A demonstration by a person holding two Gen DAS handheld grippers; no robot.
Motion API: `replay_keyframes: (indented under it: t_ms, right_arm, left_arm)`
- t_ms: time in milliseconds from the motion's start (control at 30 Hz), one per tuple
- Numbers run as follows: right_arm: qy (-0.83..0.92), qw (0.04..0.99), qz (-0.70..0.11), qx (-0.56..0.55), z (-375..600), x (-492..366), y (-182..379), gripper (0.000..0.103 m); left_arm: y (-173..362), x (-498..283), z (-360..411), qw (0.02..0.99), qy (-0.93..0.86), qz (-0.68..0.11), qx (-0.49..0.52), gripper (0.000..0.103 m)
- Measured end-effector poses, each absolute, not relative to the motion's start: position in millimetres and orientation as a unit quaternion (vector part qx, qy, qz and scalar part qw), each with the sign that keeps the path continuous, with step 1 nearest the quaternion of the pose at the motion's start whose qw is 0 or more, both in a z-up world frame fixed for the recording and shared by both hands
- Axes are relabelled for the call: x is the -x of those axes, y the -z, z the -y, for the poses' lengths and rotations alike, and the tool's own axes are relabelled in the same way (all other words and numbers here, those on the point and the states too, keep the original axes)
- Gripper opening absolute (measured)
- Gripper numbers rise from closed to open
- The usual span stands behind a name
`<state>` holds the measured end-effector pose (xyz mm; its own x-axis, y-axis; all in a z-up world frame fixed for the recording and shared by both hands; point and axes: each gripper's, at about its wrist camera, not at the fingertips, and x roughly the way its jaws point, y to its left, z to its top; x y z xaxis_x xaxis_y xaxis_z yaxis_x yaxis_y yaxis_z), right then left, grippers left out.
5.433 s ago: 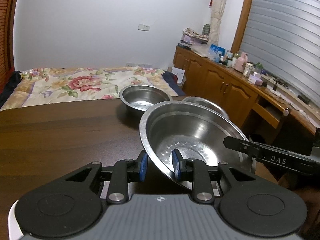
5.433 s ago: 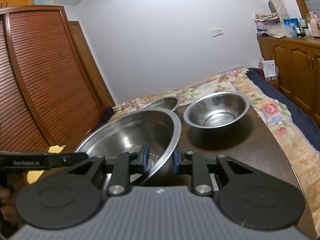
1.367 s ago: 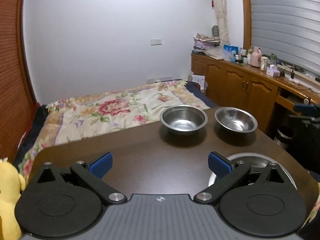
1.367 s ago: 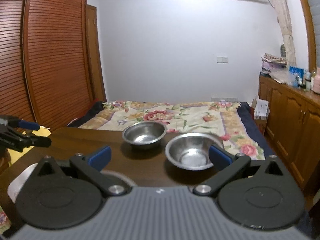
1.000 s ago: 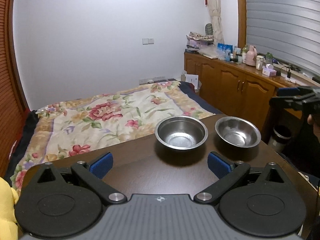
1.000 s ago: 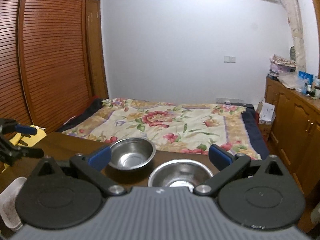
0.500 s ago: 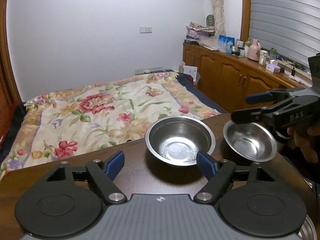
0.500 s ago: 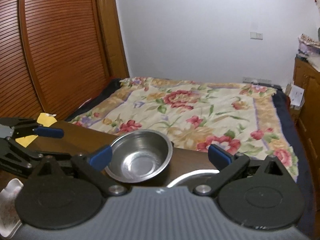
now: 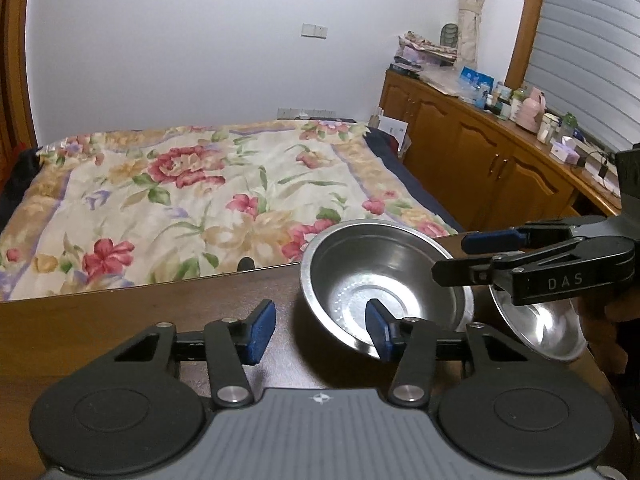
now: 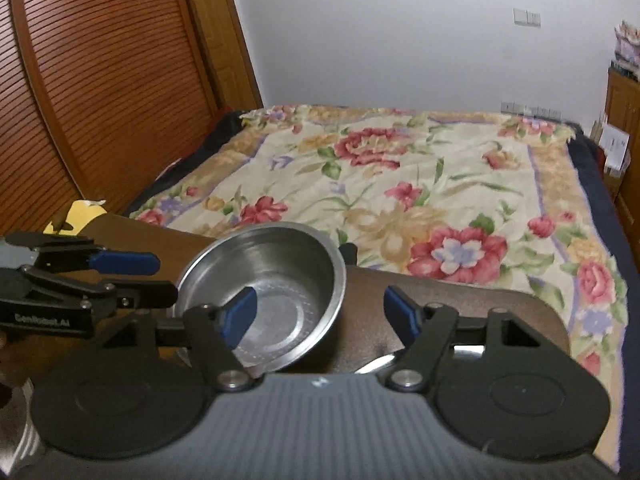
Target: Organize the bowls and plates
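Observation:
A deep steel bowl (image 9: 384, 280) (image 10: 280, 292) stands near the far edge of the dark wooden table (image 9: 120, 320). My left gripper (image 9: 320, 330) is open just in front of it, with the right pad over the bowl's near rim and nothing held. To the right, a shallower steel bowl (image 9: 536, 320) lies under my right gripper (image 9: 460, 254). In the right wrist view that gripper (image 10: 320, 314) is open, its left pad in front of the deep bowl, and only a rim sliver of the shallow bowl (image 10: 376, 364) shows. The left gripper (image 10: 160, 278) appears at the left.
A bed with a floral blanket (image 9: 200, 200) lies just beyond the table's far edge. Wooden cabinets (image 9: 480, 160) with small items on top line the right wall. Louvred wardrobe doors (image 10: 100, 80) stand at the left. A person's hand (image 9: 608, 312) holds the right gripper.
Both grippers were shut on a large steel basin and have let it go. Since then they have moved forward to the two bowls, and the left jaws have narrowed.

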<state>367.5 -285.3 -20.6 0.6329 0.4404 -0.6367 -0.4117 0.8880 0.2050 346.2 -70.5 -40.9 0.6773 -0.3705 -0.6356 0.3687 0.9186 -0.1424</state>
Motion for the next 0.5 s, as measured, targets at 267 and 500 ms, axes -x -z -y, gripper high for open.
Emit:
replay_keyframes:
  t_ms: [267,500]
  right_arm:
    - [-0.235,0.892,-0.385,-0.029,284,-381,32,0.049]
    - [-0.246,0.883,-0.397,-0.033,279,-383,36,0.032]
  left_arm:
    - [52,-358,71,0.904,0.215,-0.369,0.021,0.038]
    - [56,-360,71,0.897,0.224,-0.379,0.041,0.026]
